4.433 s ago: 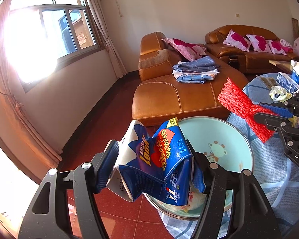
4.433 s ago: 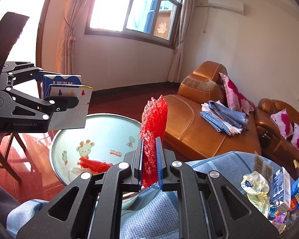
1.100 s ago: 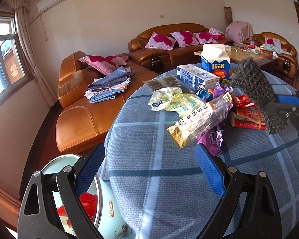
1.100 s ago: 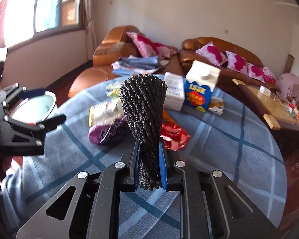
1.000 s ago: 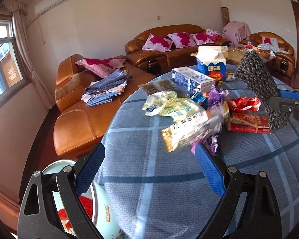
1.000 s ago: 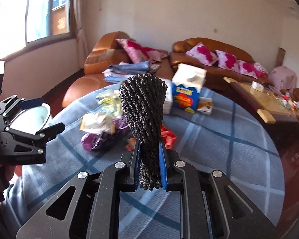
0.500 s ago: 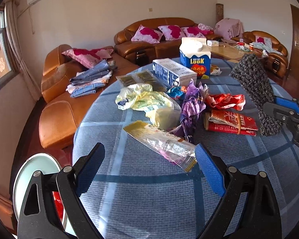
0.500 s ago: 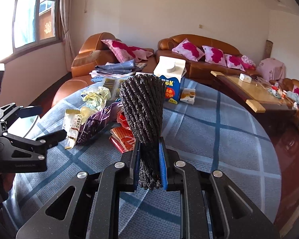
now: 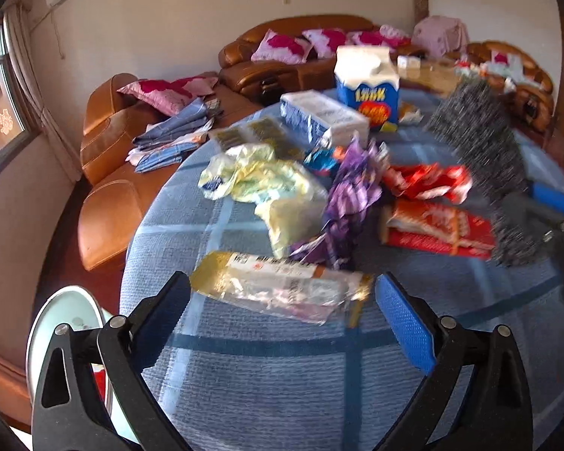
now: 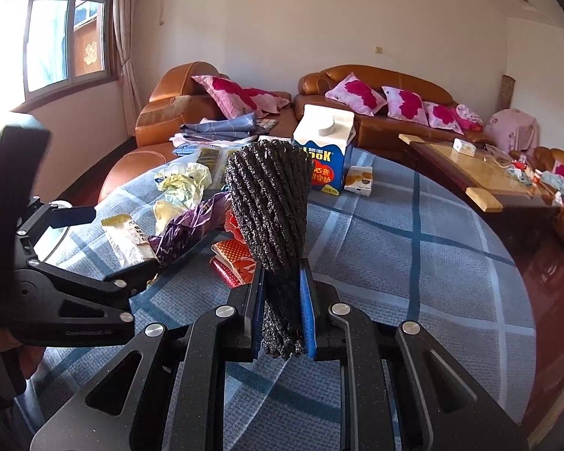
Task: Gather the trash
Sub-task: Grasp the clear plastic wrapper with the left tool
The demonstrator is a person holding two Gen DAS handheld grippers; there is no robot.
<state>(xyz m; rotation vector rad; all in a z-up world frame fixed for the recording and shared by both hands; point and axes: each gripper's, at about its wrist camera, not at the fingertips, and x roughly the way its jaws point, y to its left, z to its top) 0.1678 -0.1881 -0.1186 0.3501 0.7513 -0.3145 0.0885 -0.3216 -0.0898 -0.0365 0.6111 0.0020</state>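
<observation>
I read the left gripper point(image 9: 282, 300) with fingers spread wide, holding nothing; the gold-and-clear wrapper point(image 9: 278, 285) lies flat on the bench point(image 9: 267, 387) between the two fingertips. Just beyond the fingers sit the purple wrapper point(image 9: 349, 203), the yellow wrapper point(image 9: 259, 184) and the red packet point(image 9: 436, 225). The right gripper point(image 10: 285, 300) has its fingers pinching the lower end of the black foam net point(image 10: 269, 203), which stands upright above them. Left of the left fingers, below the bench edge, I see the basin point(image 9: 56, 323).
</observation>
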